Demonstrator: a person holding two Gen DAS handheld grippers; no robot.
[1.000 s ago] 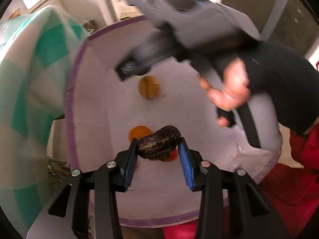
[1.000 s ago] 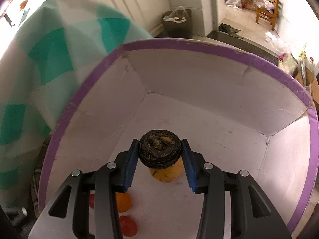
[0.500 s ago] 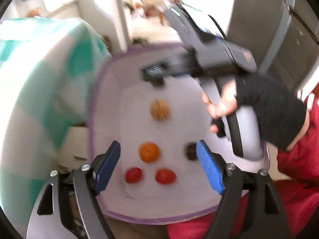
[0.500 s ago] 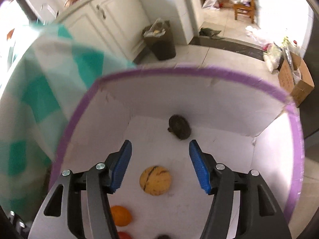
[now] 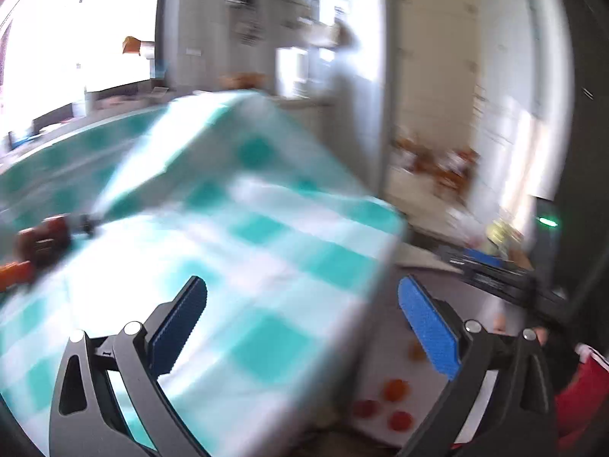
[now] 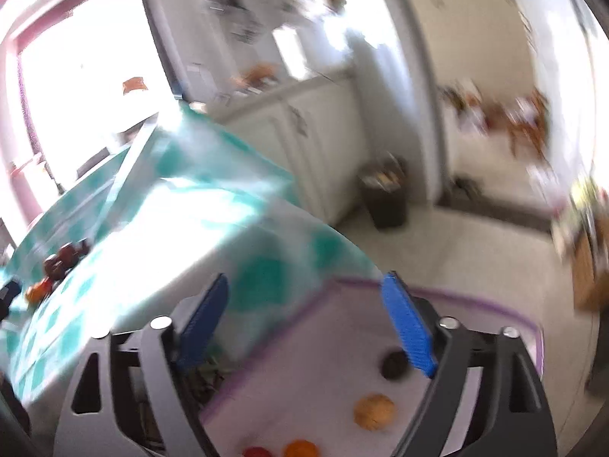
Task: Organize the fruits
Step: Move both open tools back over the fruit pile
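- Both grippers have let go of the dark fruits they held a second ago and have lifted up out of the box.
- The left gripper [image 5: 300,316] is opening, with nothing between its blue pads.
- The right gripper [image 6: 304,316] is opening too, and it is empty.
- A dark fruit [image 6: 394,365], a tan fruit [image 6: 374,411] and an orange fruit [image 6: 300,449] lie in the white box [image 6: 495,306] beside the checked tablecloth [image 5: 266,251].
- More fruits [image 6: 57,266] wait on the cloth.
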